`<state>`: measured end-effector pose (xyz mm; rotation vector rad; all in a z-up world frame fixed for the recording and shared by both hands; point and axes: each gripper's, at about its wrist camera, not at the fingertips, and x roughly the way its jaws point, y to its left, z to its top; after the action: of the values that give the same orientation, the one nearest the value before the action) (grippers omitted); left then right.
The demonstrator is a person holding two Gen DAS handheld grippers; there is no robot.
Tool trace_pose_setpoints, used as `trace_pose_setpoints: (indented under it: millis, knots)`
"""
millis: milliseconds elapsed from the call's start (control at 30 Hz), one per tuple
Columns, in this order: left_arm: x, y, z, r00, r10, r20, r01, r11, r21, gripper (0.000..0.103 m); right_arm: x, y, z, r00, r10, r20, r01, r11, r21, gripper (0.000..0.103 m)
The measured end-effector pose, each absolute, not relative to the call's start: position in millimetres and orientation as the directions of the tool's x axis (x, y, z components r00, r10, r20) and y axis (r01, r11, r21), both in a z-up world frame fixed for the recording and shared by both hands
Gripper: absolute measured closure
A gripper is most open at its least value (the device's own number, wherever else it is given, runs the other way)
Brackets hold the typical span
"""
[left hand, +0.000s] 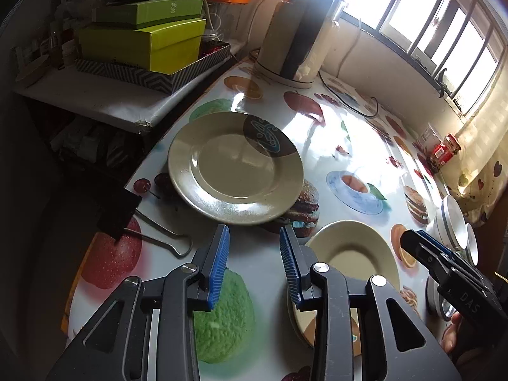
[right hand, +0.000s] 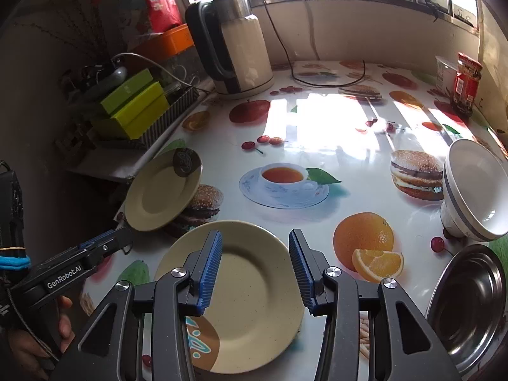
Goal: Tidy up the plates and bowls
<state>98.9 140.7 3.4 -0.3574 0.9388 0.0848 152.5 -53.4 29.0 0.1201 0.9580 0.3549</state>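
Note:
Two beige plates with a brown patch lie on the fruit-print table. The far plate (left hand: pixel 235 166) (right hand: pixel 163 190) sits at the table's left edge. The near plate (left hand: pixel 354 254) (right hand: pixel 241 295) lies closer. My left gripper (left hand: pixel 254 250) (right hand: pixel 108 241) is open and empty just before the far plate's near rim. My right gripper (right hand: pixel 255 260) (left hand: pixel 412 241) is open above the near plate, holding nothing. White bowls with grey rims (right hand: pixel 473 190) (left hand: pixel 452 222) stand stacked at the right. A steel bowl (right hand: pixel 466 308) lies in front of them.
A kettle (left hand: pixel 298 31) (right hand: pixel 235 44) with its cord stands at the back. Green boxes (left hand: pixel 143 41) (right hand: pixel 133 108) sit on a shelf to the left. A binder clip (left hand: pixel 127 219) lies by the left edge. A red jar (right hand: pixel 466 82) stands at the back right.

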Motion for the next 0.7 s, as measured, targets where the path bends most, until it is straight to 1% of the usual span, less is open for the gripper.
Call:
trace_pose_setpoints:
  millis: [267,700]
  knots:
    - [108.1,181.3,3.2,0.591,-0.039,-0.806,-0.288,0.923,-0.255,0.069,177.1,-21.5,29.2,0.503,0.358,-0.786,-0.279,0.929,0.244,0.059]
    - [136.5,228.1,-7.2,0.579,-0.021,-0.815,-0.348,0.897,-0.271,0.069,222.5,23.3,24.8,0.464,0.378,-0.801,-0.311,0.916,0.253,0.059]
